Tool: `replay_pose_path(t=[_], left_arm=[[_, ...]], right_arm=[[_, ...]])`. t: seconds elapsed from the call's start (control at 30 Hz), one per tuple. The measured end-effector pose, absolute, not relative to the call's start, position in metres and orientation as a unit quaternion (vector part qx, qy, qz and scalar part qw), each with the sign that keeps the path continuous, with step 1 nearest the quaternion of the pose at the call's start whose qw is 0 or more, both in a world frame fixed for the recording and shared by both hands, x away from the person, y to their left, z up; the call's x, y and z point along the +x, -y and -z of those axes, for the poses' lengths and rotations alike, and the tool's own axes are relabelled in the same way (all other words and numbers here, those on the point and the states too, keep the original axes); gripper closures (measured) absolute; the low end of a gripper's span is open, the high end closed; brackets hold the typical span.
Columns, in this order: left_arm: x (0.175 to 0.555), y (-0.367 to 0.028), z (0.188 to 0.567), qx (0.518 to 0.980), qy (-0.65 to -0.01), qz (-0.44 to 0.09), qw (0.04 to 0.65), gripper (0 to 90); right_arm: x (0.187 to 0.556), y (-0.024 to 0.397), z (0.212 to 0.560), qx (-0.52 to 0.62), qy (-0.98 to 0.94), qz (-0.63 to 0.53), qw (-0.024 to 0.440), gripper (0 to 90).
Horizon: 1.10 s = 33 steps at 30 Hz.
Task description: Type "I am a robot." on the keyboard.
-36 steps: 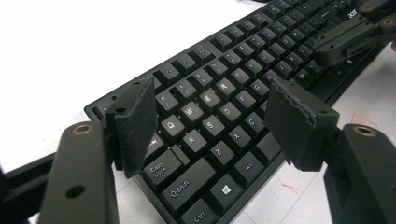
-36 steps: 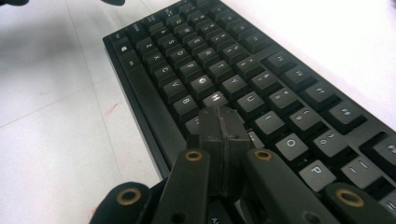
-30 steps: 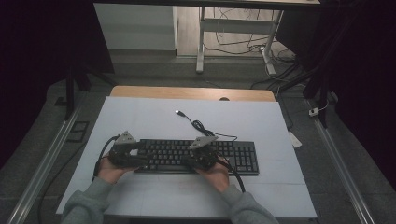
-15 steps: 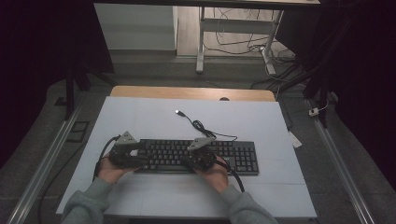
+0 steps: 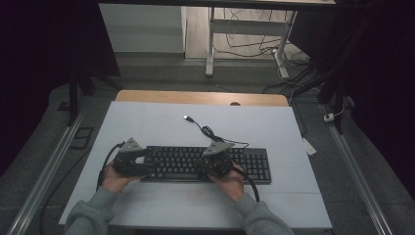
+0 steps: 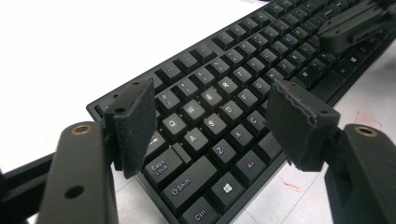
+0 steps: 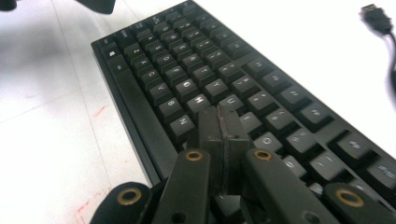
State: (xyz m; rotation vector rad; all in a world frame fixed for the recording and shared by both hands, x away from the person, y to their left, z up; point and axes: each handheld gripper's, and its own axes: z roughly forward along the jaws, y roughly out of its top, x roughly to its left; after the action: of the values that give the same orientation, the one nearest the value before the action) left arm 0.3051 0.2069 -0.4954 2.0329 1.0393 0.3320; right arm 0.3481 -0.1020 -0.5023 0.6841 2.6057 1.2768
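Black keyboard (image 5: 205, 164) unmoved; both tools stay over its keys.

white tabletop (image 5: 147, 122), desk frame (image 5: 244, 29) behind

Both grippers, left gripper (image 5: 128, 159) and right gripper (image 5: 217, 159), rest over the keyboard (image 5: 254, 164)

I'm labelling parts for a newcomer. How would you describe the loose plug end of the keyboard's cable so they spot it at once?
On the white table top lies a black full-size keyboard. From its far edge a thin black cable curls away from the person. It ends in a small silver USB plug, lying alone on bare white surface, plugged into nothing.
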Motion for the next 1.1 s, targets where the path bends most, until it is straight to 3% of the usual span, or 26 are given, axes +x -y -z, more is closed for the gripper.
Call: replay_pose_path(t=[0.33, 0.67, 1.1], left_arm=[[0.305, -0.206, 0.495, 0.806, -0.410, -0.135, 0.404, 33.6], [0.303, -0.204, 0.494, 0.808, -0.407, -0.136, 0.404, 33.6], [0.303, -0.199, 0.495, 0.810, -0.399, -0.127, 0.411, 33.3]], right_arm=[[0.345, 0.129, 0.501, 0.244, -0.863, -0.433, 0.086, 90.0], [0.329, 0.163, 0.497, 0.265, -0.849, -0.442, 0.114, 57.6], [0.323, 0.203, 0.491, 0.286, -0.826, -0.468, 0.128, 51.8]])
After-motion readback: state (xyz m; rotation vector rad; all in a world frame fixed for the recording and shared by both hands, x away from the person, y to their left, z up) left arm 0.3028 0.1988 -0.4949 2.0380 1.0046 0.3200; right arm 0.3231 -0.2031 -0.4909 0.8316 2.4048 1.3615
